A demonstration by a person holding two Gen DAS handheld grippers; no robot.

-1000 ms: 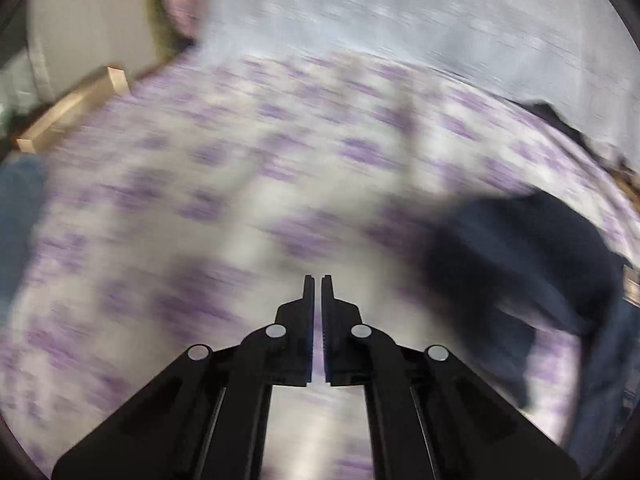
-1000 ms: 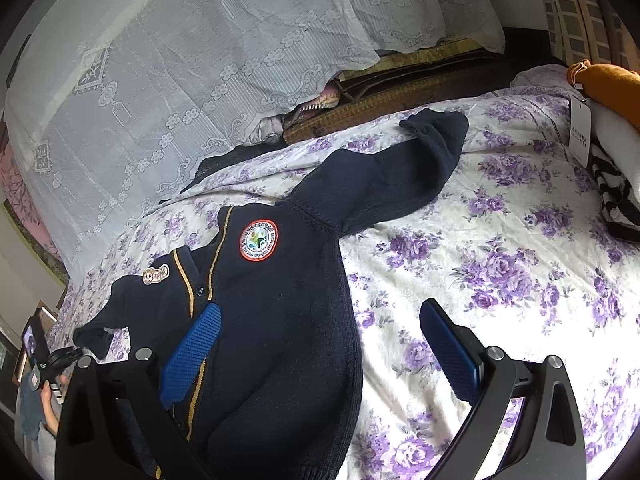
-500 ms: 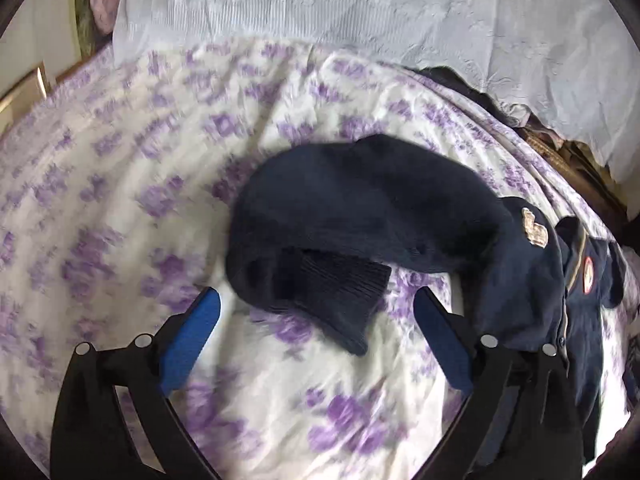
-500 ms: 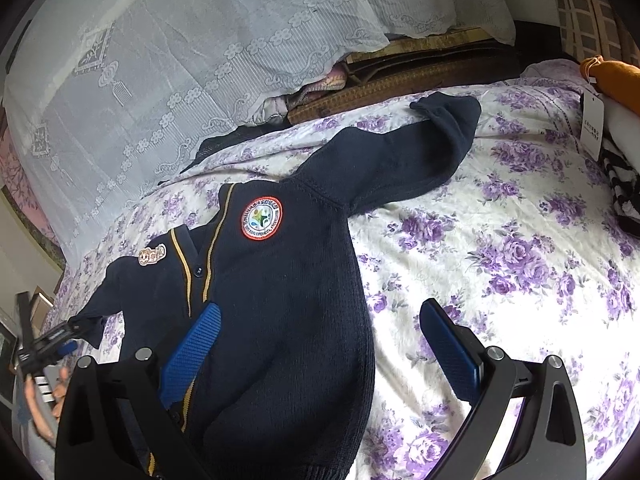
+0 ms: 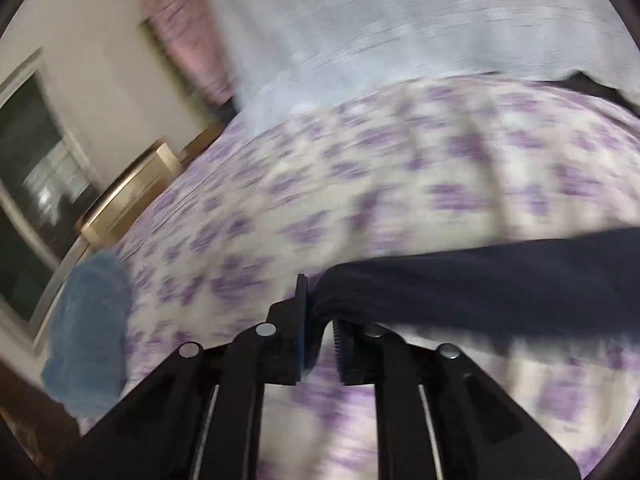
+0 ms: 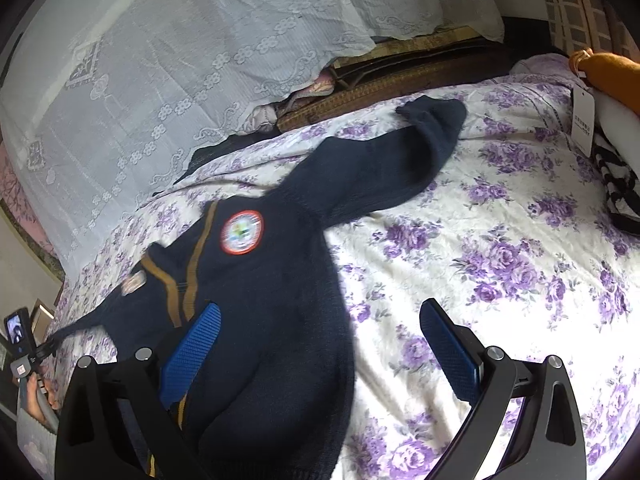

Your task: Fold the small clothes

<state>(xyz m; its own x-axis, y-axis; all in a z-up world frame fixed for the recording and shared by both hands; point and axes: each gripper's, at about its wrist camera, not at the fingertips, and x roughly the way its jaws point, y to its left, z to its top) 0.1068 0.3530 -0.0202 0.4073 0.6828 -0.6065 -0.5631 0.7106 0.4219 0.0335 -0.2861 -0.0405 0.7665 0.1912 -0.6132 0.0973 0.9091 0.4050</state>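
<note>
The navy cardigan (image 6: 272, 320) lies spread on the flowered bedsheet (image 6: 500, 264), one sleeve (image 5: 500, 284) pulled out taut — its cuff pinched in the left gripper (image 5: 320, 320), whose jaws have just been closing on it. The right gripper (image 6: 320, 344) hangs wide open over the hem, gripping nothing. Around it: a lace cover (image 6: 192, 52) behind, a striped garment (image 6: 616, 188) and a paper tag (image 6: 582, 124) at the right edge — all clear of the cardigan.
</note>
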